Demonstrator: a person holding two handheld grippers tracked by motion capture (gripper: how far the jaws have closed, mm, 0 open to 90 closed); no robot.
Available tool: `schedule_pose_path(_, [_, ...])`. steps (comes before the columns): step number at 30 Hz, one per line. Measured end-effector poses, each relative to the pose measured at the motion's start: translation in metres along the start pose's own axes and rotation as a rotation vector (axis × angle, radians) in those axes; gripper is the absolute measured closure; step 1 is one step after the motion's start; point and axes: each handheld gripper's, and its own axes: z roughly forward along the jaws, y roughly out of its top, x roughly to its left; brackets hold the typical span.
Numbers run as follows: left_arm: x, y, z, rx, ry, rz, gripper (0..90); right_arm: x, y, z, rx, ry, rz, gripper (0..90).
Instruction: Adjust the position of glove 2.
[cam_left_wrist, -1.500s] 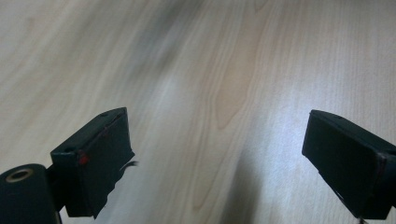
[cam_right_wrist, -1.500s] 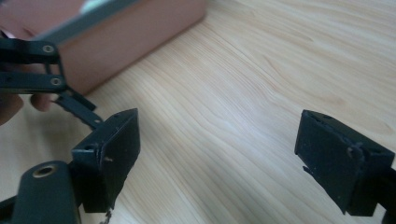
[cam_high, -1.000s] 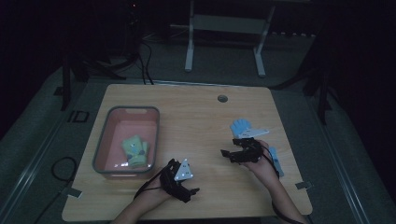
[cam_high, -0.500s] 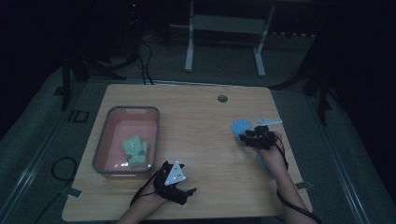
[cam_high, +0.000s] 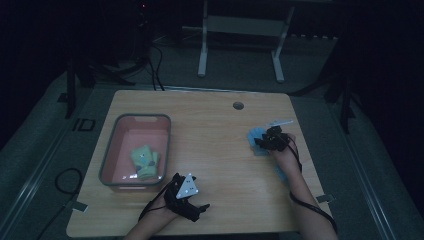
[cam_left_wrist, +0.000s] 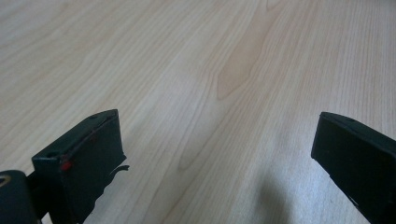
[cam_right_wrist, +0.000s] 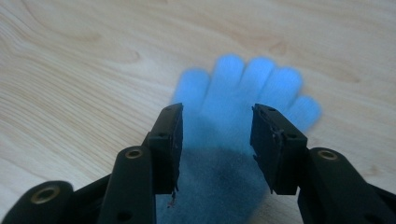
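Observation:
A blue glove (cam_right_wrist: 247, 84) lies flat on the wooden table (cam_high: 215, 130), fingers pointing away from me; in the high view the blue glove (cam_high: 254, 136) is near the right edge. My right gripper (cam_right_wrist: 217, 140) hovers over its palm, jaws open and astride it; from above the right gripper (cam_high: 264, 141) overlaps the glove. I cannot tell whether the jaws touch the fabric. My left gripper (cam_left_wrist: 215, 154) is wide open above bare wood, and in the high view the left gripper (cam_high: 196, 209), with its grey plate on top, sits at the table's front edge.
A pink bin (cam_high: 112, 172) stands at the table's left, holding green gloves (cam_high: 144, 161). A small round hole (cam_high: 238, 105) sits near the far edge. A pale strip (cam_high: 281, 121) lies just beyond the blue glove. Stand legs (cam_high: 202, 55) rise behind the table.
My right gripper has moved away from me and slightly right, from beside the blue glove to over it. The left gripper has drifted a little toward the front edge.

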Motion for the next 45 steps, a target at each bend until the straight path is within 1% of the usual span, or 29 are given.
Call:
schedule_pose_path(2, [0.001, 0.000, -0.001, -0.006, 0.007, -0.001, 2.6, 0.001, -0.003, 0.006, 0.023, -0.019, -0.014, 54.7])
schedule_pose_path(3, [0.001, 0.000, -0.002, -0.008, 0.011, -0.001, 2.6, 0.002, -0.004, 0.008, 0.020, -0.021, -0.016, 55.6])
schedule_pose_path(5, [0.001, 0.000, -0.002, -0.006, 0.015, 0.002, 2.6, 0.003, -0.005, 0.009, 0.011, -0.024, -0.003, 58.5])
schedule_pose_path(7, [0.000, -0.001, -0.002, -0.004, 0.025, 0.005, 2.6, 0.004, -0.004, 0.010, 0.013, -0.030, -0.001, 64.2])
schedule_pose_path(10, [0.001, -0.001, -0.002, -0.006, 0.029, 0.003, 2.6, 0.008, -0.002, 0.010, 0.026, -0.035, -0.002, 77.2])
schedule_pose_path(11, [0.001, -0.001, -0.002, -0.010, 0.031, 0.002, 2.6, 0.010, -0.001, 0.010, 0.030, -0.035, 0.005, 79.4])
schedule_pose_path(16, [0.002, -0.003, 0.000, 0.001, 0.027, -0.004, 2.6, 0.011, 0.001, 0.010, 0.046, -0.026, 0.082, 83.4])
schedule_pose_path(17, [0.002, -0.003, 0.000, 0.004, 0.027, -0.001, 2.6, 0.011, 0.002, 0.009, 0.046, -0.028, 0.084, 84.1])
schedule_pose_path(19, [0.001, -0.003, 0.000, -0.002, 0.028, 0.004, 2.6, 0.014, 0.002, 0.005, 0.042, -0.015, 0.097, 85.2])
schedule_pose_path(21, [0.001, -0.002, 0.000, -0.005, 0.029, 0.002, 2.6, 0.019, 0.004, -0.004, 0.023, -0.012, 0.086, 85.6])
schedule_pose_path(25, [0.001, -0.002, 0.000, 0.001, 0.032, 0.002, 2.6, 0.036, 0.010, -0.028, -0.029, 0.005, 0.060, 85.7])
schedule_pose_path(26, [0.001, -0.003, 0.000, 0.001, 0.033, 0.002, 2.6, 0.042, 0.011, -0.034, -0.041, 0.017, 0.059, 85.6])
schedule_pose_path(27, [0.001, -0.002, 0.000, 0.002, 0.035, 0.003, 2.6, 0.048, 0.012, -0.041, -0.053, 0.029, 0.061, 85.6])
schedule_pose_path(29, [0.001, -0.002, -0.001, -0.001, 0.040, 0.006, 2.6, 0.065, 0.014, -0.054, -0.064, 0.028, 0.028, 85.6])
schedule_pose_path(30, [0.001, -0.002, -0.001, -0.007, 0.041, 0.005, 2.6, 0.070, 0.014, -0.058, -0.066, 0.031, 0.031, 85.6])
schedule_pose_path(31, [0.000, -0.002, -0.001, -0.006, 0.043, 0.006, 2.6, 0.079, 0.014, -0.065, -0.074, 0.037, 0.034, 85.6])
schedule_pose_path(32, [0.000, -0.002, -0.002, -0.006, 0.047, 0.010, 2.6, 0.085, 0.014, -0.068, -0.077, 0.034, 0.033, 85.6])
schedule_pose_path(33, [0.001, -0.002, -0.002, -0.007, 0.046, 0.009, 2.6, 0.094, 0.014, -0.074, -0.088, 0.019, 0.026, 85.5])
schedule_pose_path(34, [0.001, -0.002, -0.002, -0.007, 0.045, 0.009, 2.6, 0.101, 0.014, -0.078, -0.094, -0.008, 0.014, 85.5])
schedule_pose_path(35, [0.001, -0.002, -0.003, -0.010, 0.047, 0.009, 2.6, 0.106, 0.014, -0.080, -0.101, -0.020, 0.016, 85.6])
schedule_pose_path(37, [0.001, -0.002, -0.003, -0.014, 0.045, 0.010, 2.6, 0.115, 0.012, -0.086, -0.116, -0.007, 0.033, 85.5])
schedule_pose_path(39, [0.001, -0.002, -0.004, -0.015, 0.049, 0.013, 2.6, 0.125, 0.011, -0.090, -0.120, -0.016, 0.038, 85.4])
schedule_pose_path(40, [0.001, -0.003, -0.004, -0.017, 0.049, 0.014, 2.6, 0.130, 0.010, -0.093, -0.126, -0.013, 0.049, 85.4])
schedule_pose_path(41, [0.001, -0.003, -0.004, -0.017, 0.049, 0.014, 2.6, 0.133, 0.009, -0.094, -0.128, -0.016, 0.055, 85.4])
schedule_pose_path(43, [0.001, -0.003, -0.004, -0.019, 0.051, 0.013, 2.6, 0.146, 0.004, -0.095, -0.136, -0.028, 0.046, 85.3])
schedule_pose_path(44, [0.001, -0.003, -0.004, -0.020, 0.049, 0.012, 2.6, 0.149, 0.002, -0.095, -0.135, -0.027, 0.055, 85.3])
schedule_pose_path(45, [0.001, -0.003, -0.004, -0.022, 0.050, 0.010, 2.6, 0.154, -0.002, -0.094, -0.138, -0.039, 0.056, 85.2])
